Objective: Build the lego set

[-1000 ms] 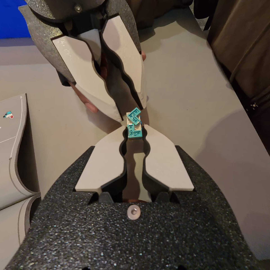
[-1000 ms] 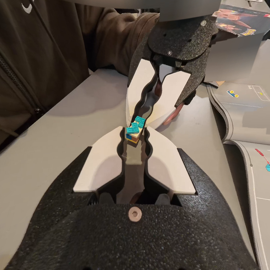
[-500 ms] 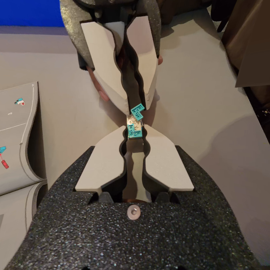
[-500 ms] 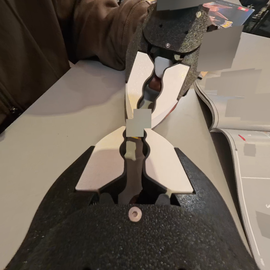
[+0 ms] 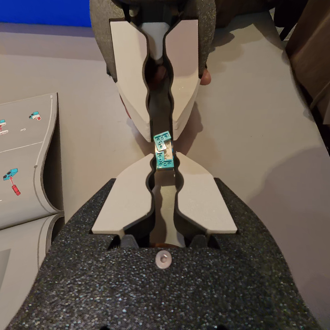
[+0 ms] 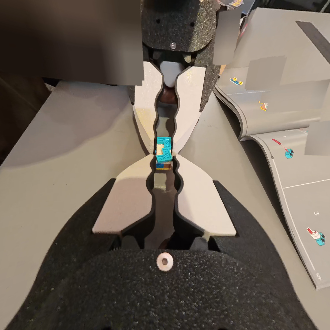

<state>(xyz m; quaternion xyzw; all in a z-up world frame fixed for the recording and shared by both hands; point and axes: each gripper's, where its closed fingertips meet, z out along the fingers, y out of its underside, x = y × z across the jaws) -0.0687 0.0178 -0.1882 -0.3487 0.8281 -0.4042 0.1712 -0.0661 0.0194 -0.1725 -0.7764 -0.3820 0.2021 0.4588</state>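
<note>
Claws tip-to-tip above counter: left claw clamped on lego assembly, right claw pinching teal corner plate; square studs, then press straight.

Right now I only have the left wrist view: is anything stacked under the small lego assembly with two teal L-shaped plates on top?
Observer: Yes. The right wrist view shows a blue brick and a brown brick side by side beneath the small lego assembly's nearer teal L-shaped plate, with a thin yellow strip under them.
Operator: And the far page of the open grey instruction booklet?
Observer: The open grey instruction booklet has a small blue-and-yellow drawing on that far page.
</note>
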